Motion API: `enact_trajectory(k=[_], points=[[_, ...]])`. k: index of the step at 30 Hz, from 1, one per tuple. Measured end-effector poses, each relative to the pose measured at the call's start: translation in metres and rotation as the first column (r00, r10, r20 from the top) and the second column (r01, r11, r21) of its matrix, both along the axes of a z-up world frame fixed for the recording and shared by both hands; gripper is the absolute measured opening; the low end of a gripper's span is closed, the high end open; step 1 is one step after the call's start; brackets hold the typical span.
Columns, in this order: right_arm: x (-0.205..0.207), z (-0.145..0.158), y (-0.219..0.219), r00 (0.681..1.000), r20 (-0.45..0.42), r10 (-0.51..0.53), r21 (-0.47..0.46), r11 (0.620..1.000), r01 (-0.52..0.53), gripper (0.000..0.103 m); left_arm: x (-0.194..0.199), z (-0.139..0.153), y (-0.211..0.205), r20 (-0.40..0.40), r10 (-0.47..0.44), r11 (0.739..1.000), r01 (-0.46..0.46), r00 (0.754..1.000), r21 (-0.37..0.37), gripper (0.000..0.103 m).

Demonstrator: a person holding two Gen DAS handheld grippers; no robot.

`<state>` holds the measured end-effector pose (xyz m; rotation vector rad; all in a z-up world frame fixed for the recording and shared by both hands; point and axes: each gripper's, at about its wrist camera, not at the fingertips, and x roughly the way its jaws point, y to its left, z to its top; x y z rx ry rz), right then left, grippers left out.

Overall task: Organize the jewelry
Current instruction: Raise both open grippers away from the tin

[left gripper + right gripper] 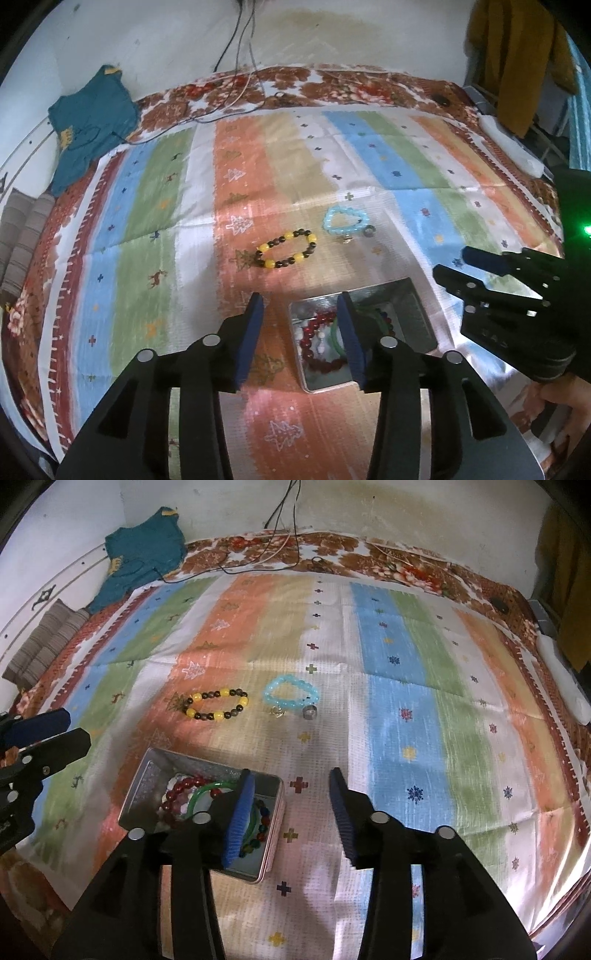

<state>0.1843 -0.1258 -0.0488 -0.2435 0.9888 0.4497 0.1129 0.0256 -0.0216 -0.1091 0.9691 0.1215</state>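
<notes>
In the left wrist view, the metal tin (413,314) is partly hidden behind the right finger of the left gripper (301,339), so that only part of the dark red bead bracelet (321,347) and a slice of the green bangle (334,332) inside it can be made out; the white items beside them are too blurred to name. The left gripper's jaws are seen parted, with nothing between them but striped cloth (166,206). Beyond the tin, the yellow and dark bead bracelet (286,249) and the pale blue bead bracelet (345,219) lie apart from each other on the cloth, with two small items just beside the blue one that cannot be told clearly. The right gripper (454,266) is cut off at the right edge, and a hand (565,398) is glimpsed below it. A teal garment (88,125) and cables (236,59) are seen near the far wall.

In the right wrist view, the tin's near corner is covered by the left finger of the right gripper (291,812), whose jaws are held apart over bare cloth, gripping nothing. The green bangle (207,794), red beads and a multicoloured bead bracelet (264,821) are partly shown inside. A small silver ring (309,712) lies beside the blue bracelet. The left gripper is cropped at the left edge.
</notes>
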Motion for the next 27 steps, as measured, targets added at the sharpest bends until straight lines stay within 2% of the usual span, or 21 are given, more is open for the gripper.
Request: enact_trajectory(k=[5, 9, 15, 20, 27], points=[[0.008, -0.001, 0.004, 1.000, 0.000, -0.004, -0.011, 1.000, 0.004, 0.049, 0.009, -0.006, 0.011, -0.022, 0.039, 0.999, -0.039, 0.999, 0.000, 0.050], [0.014, -0.001, 0.007, 1.000, 0.000, -0.008, -0.017, 1.000, 0.008, 0.054, 0.016, -0.008, 0.016, -0.027, 0.050, 0.999, -0.049, 0.998, 0.008, 0.061], [0.029, -0.001, 0.008, 1.000, -0.014, -0.020, -0.009, 1.000, 0.020, 0.062, 0.030, -0.014, 0.021, -0.048, 0.057, 0.998, -0.055, 0.997, 0.030, 0.071], [0.040, -0.001, 0.013, 1.000, -0.003, -0.023, -0.021, 1.000, 0.022, 0.072, 0.045, -0.024, 0.029, -0.079, 0.071, 0.996, -0.068, 0.994, 0.051, 0.072], [0.063, -0.014, 0.019, 0.999, -0.023, -0.030, -0.049, 0.998, 0.029, 0.075, 0.066, -0.043, 0.033, -0.132, 0.073, 0.994, -0.062, 0.989, 0.087, 0.072]])
